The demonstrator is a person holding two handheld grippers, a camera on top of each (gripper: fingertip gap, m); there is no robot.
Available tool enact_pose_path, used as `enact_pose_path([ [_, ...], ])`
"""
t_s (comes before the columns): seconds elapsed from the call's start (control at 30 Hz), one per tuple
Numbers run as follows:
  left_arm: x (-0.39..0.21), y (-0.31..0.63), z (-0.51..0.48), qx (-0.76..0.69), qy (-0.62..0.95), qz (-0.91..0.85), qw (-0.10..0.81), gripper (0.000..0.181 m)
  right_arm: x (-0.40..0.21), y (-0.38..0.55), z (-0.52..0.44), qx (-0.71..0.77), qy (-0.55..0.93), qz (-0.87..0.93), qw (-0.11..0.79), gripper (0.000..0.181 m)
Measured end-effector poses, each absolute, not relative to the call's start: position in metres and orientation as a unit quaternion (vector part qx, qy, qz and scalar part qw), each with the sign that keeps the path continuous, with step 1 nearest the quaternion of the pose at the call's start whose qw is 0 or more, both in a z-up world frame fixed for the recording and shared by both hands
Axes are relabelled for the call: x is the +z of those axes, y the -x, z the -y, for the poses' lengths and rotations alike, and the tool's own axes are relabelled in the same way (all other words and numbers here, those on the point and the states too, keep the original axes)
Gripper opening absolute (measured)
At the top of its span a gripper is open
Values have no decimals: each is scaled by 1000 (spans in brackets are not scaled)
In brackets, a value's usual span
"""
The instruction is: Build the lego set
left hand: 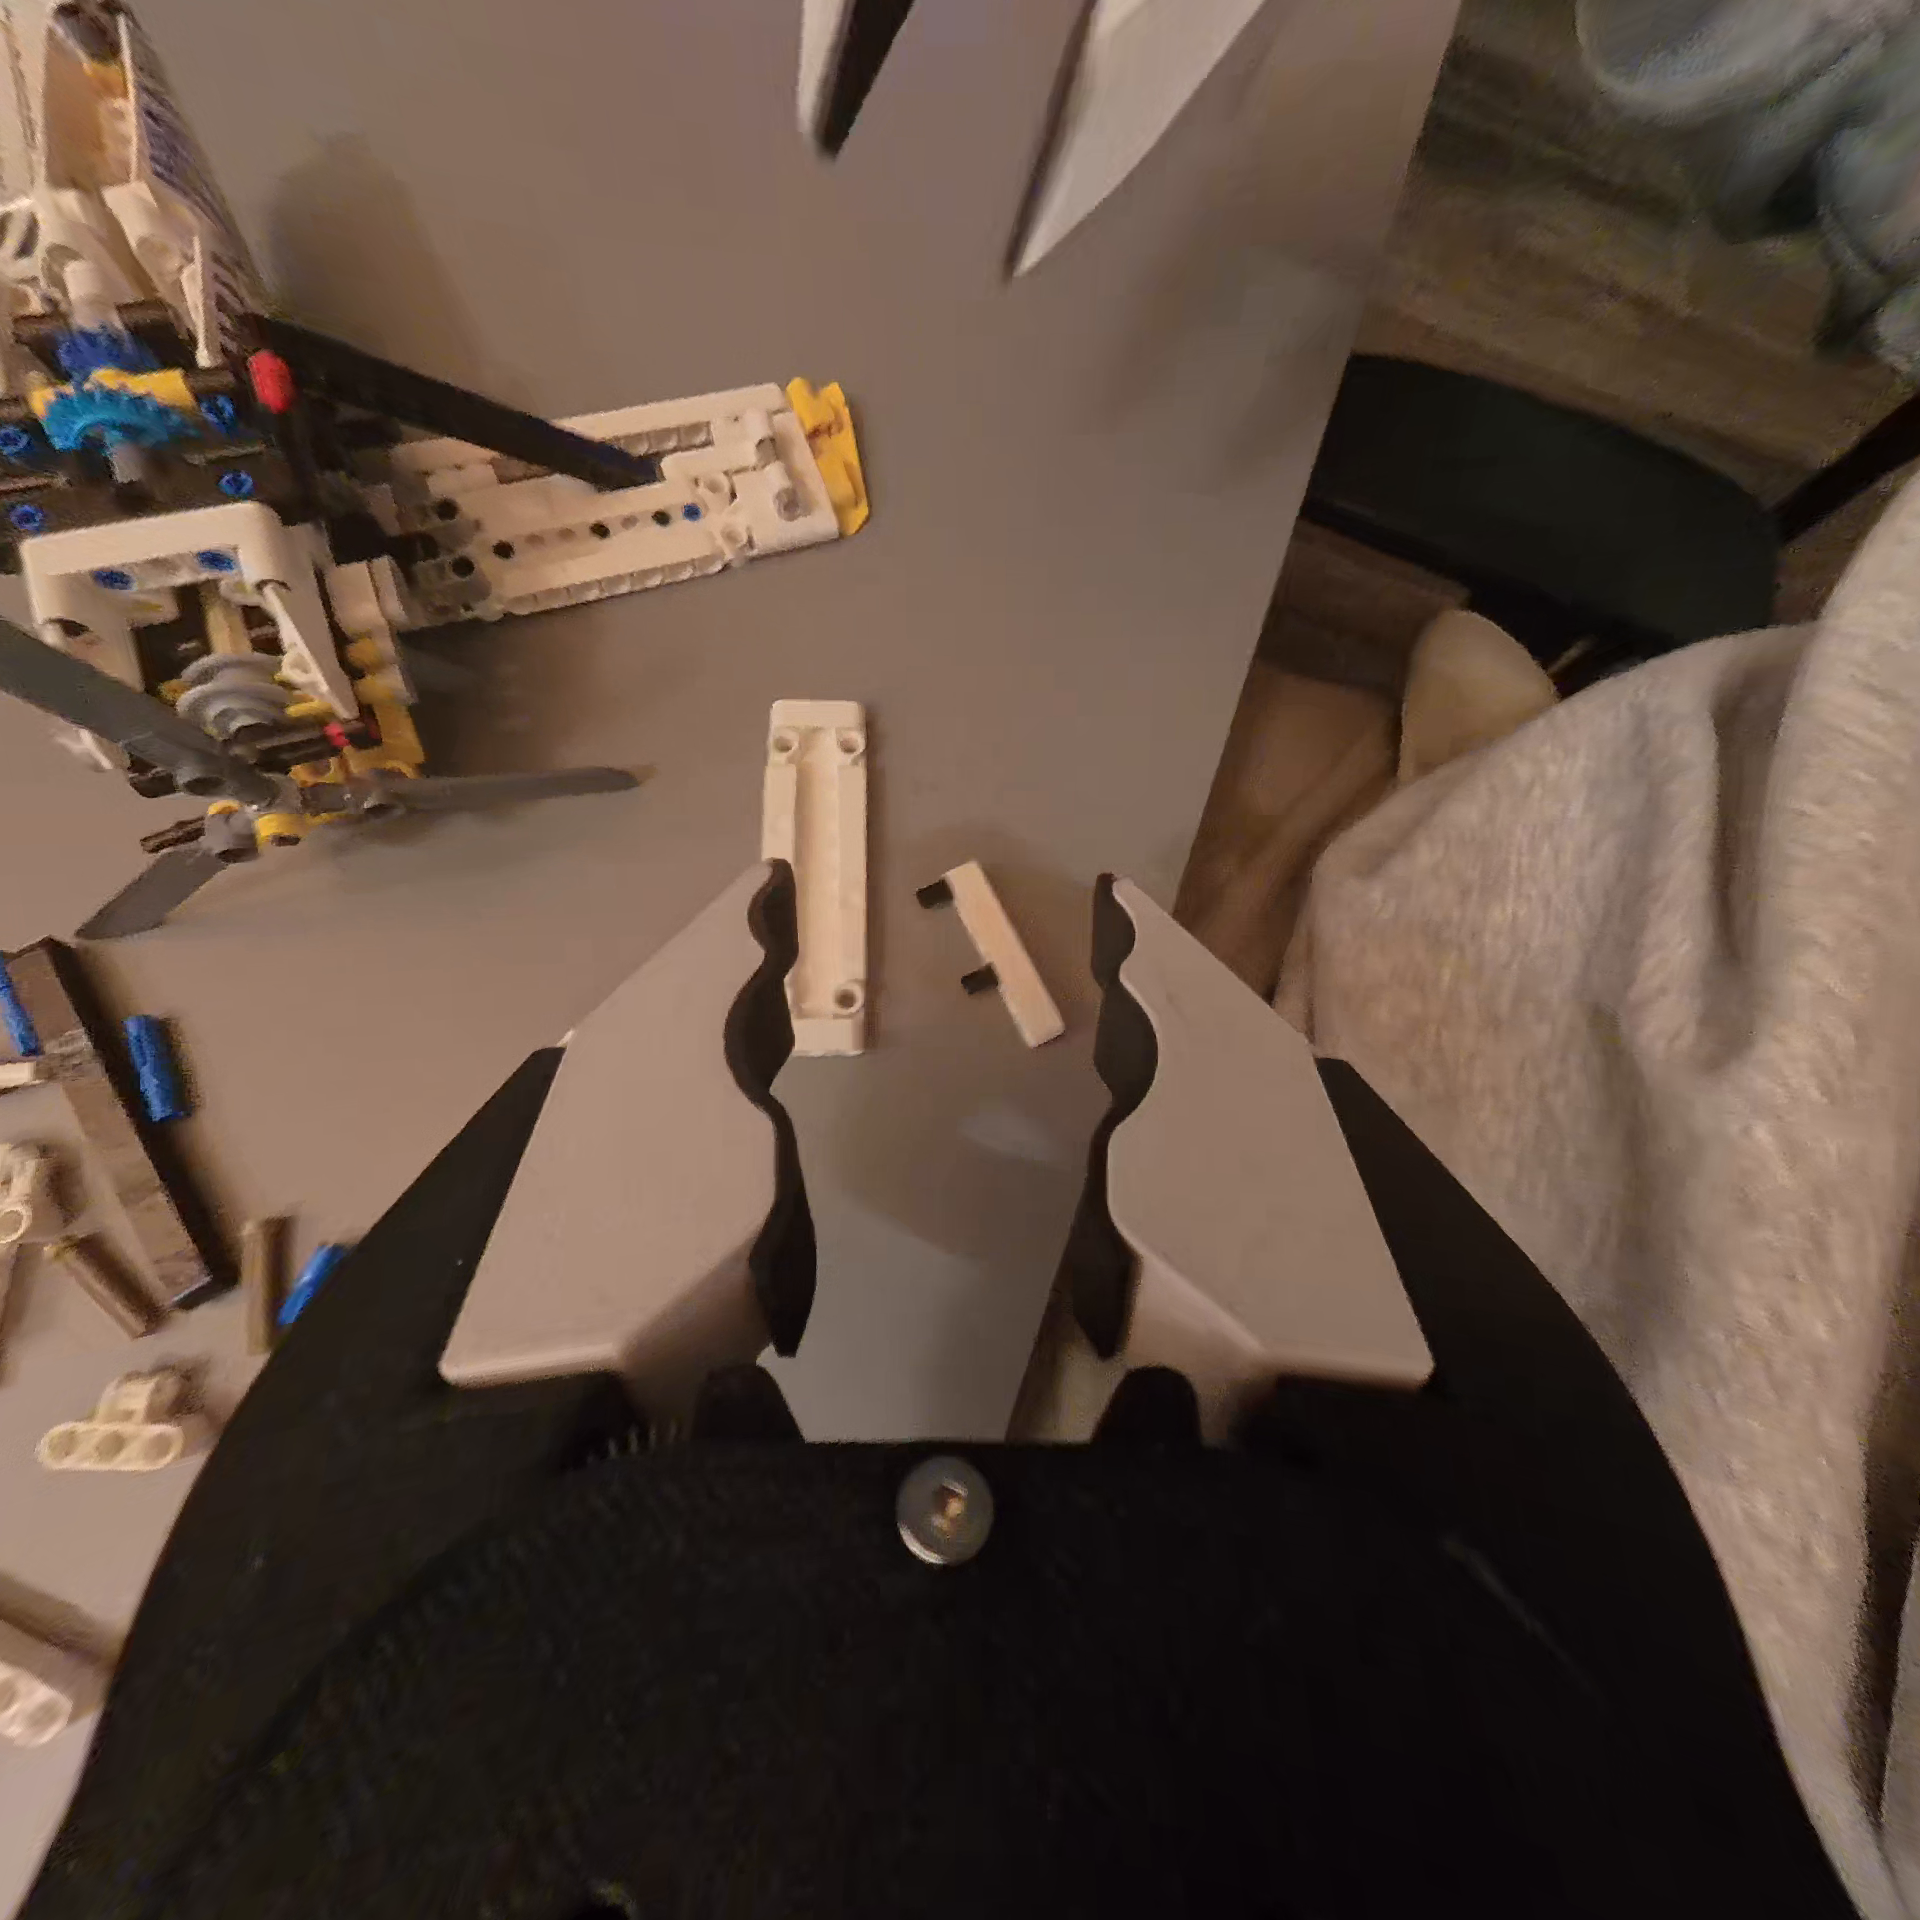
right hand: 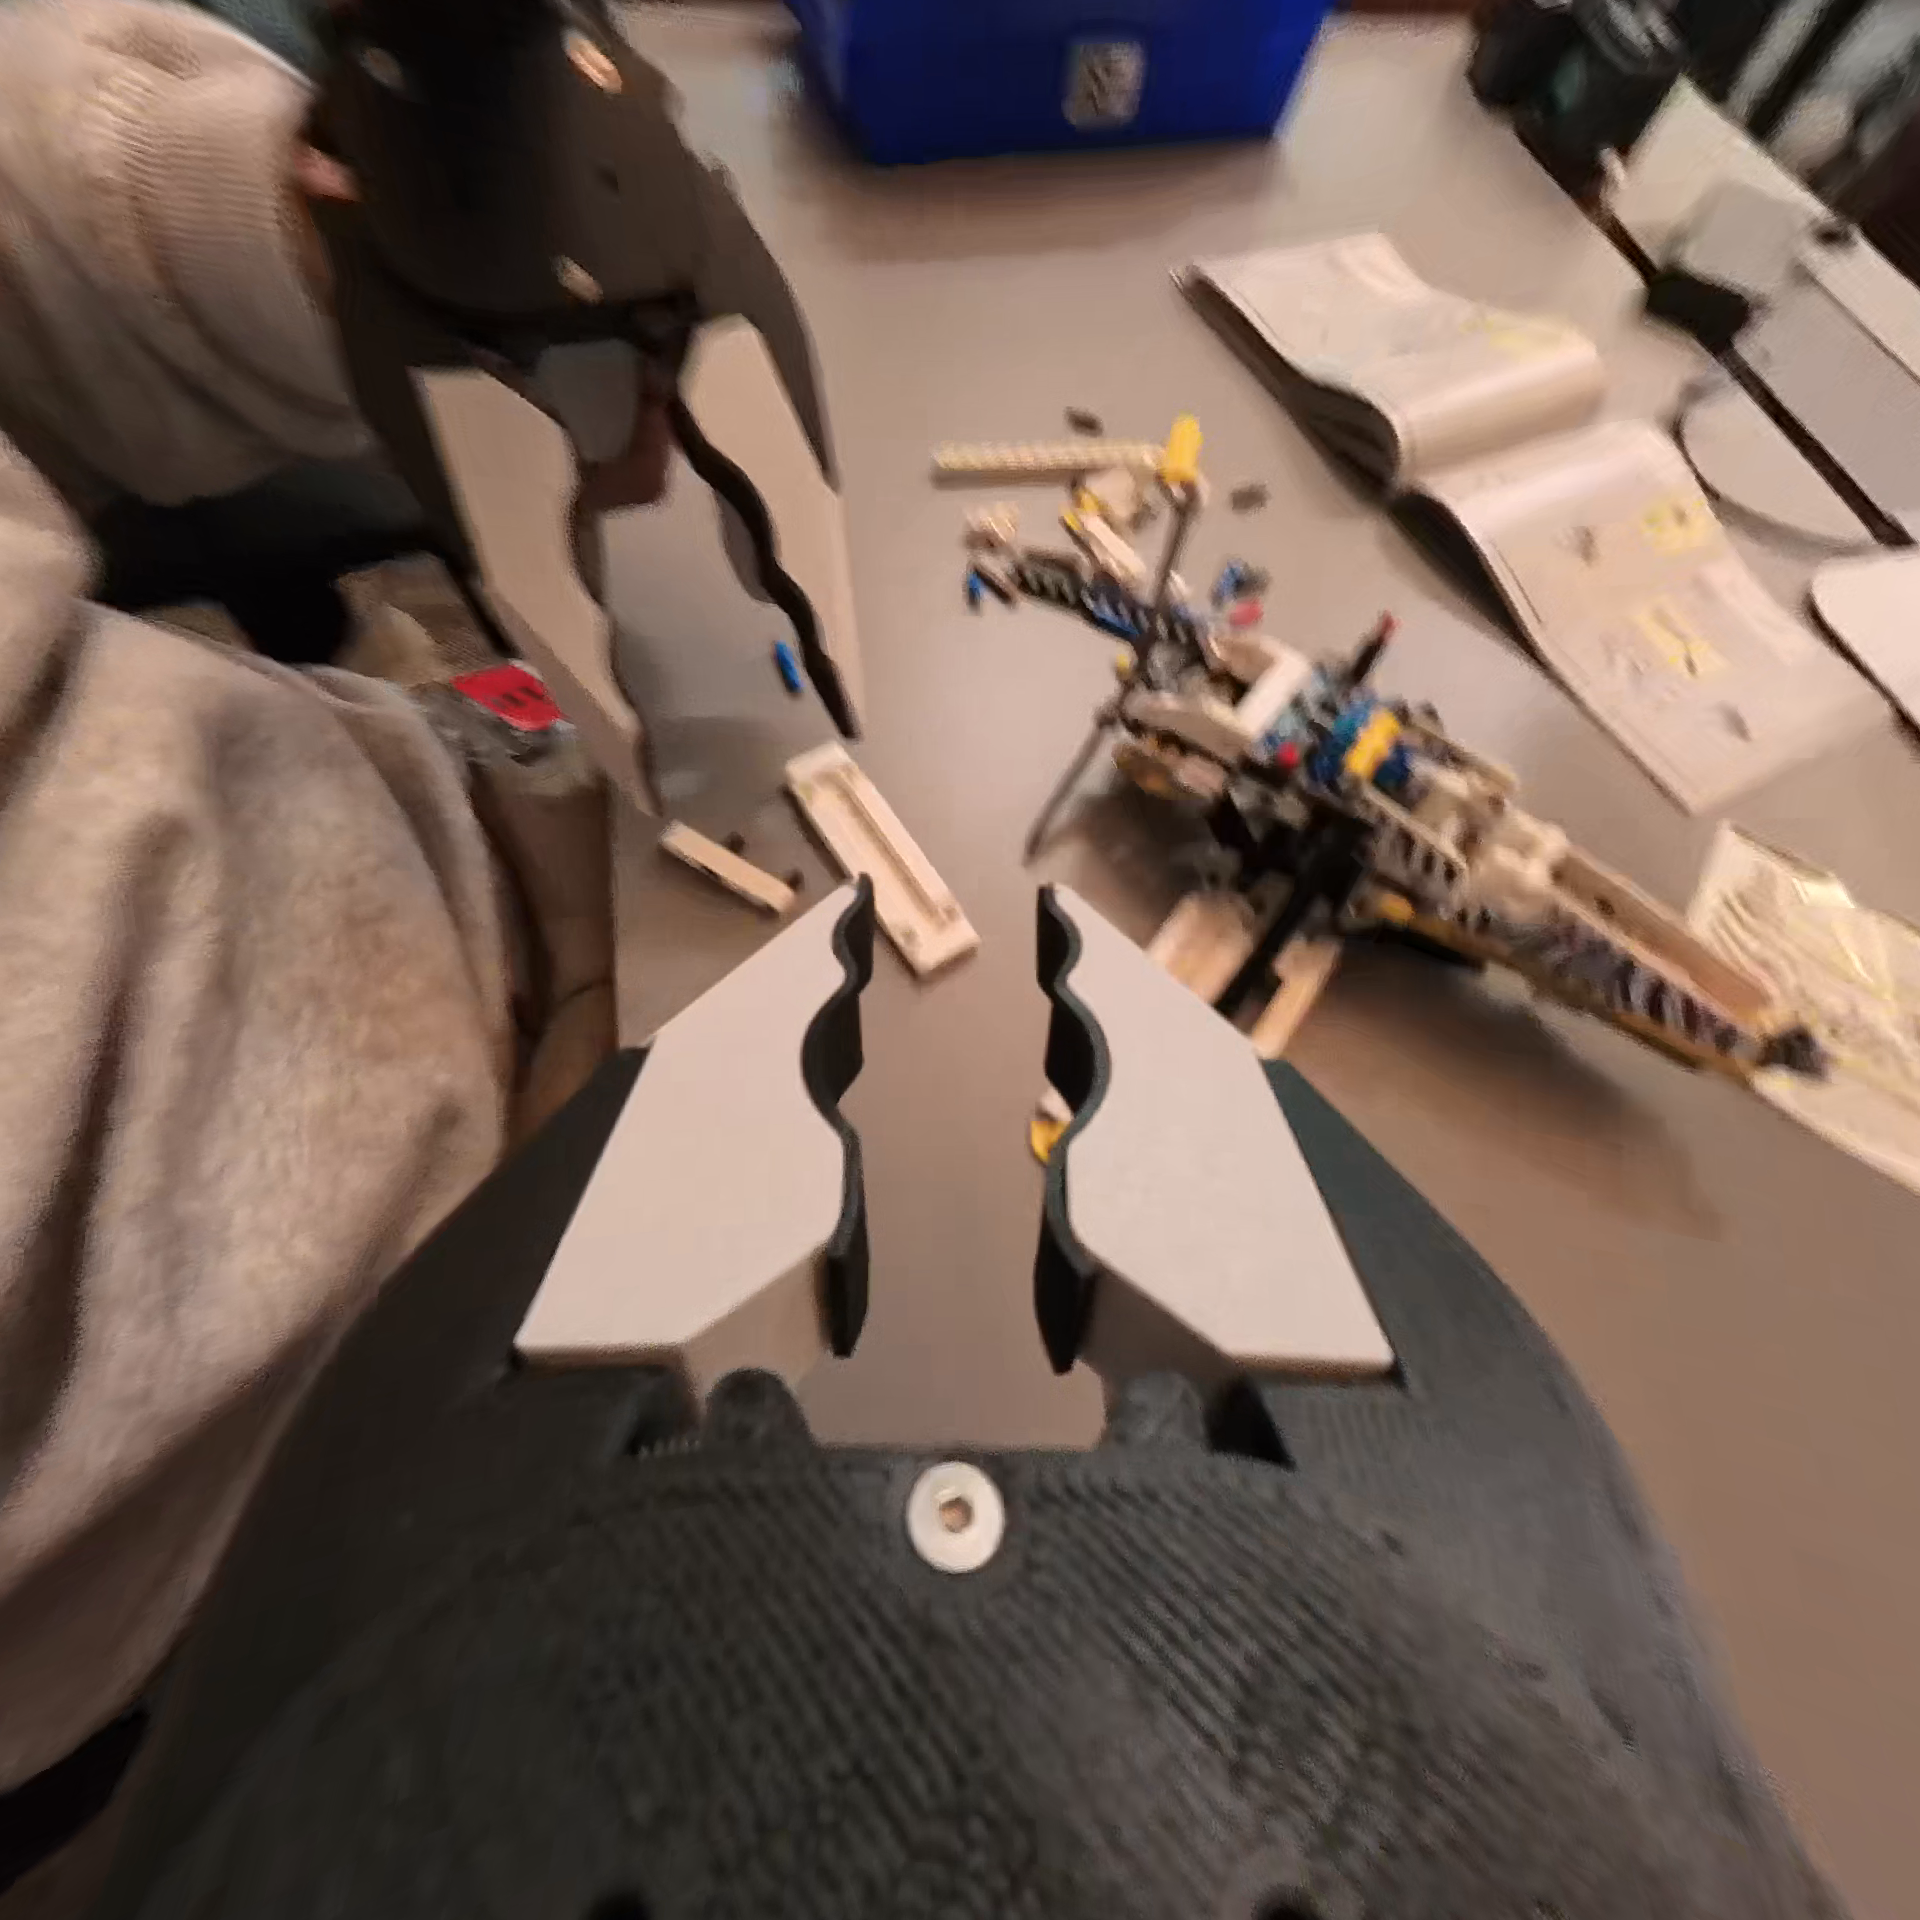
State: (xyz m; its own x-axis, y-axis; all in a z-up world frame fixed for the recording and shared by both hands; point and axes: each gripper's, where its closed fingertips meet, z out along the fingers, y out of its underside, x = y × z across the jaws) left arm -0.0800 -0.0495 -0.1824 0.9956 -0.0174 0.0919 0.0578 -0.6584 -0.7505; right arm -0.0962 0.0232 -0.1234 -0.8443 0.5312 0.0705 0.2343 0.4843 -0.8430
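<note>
Left gripper [left hand: 940, 904] above white panel [left hand: 821, 878]

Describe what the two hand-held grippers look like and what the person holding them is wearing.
Both match: the left hand-held gripper and right hand-held gripper each have a black textured body with one silver screw, two pale grey wedge-shaped fingers, and wavy black inner pads. The person wears a light grey fleecy sleeve.

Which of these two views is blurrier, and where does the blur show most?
The right wrist view is blurrier: the lego model, the open booklet and the left hand-held gripper are all smeared. The left wrist view is sharper; the white panel is crisp, with blur mainly at the top edge.
</note>
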Motion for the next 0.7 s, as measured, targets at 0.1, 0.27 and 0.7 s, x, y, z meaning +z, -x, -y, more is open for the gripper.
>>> enact_pose_path([
  [0.1,-180,66,46,-58,897,19,437,60,-152,92,-35,392,260,865,174,32],
  [0.27,-182,62,48,-46,887,43,457,61,-159,84,-27,393,258,870,150,32],
  [0.7,-191,74,40,-51,893,64,442,61,-170,92,-31,419,270,858,129,32],
])
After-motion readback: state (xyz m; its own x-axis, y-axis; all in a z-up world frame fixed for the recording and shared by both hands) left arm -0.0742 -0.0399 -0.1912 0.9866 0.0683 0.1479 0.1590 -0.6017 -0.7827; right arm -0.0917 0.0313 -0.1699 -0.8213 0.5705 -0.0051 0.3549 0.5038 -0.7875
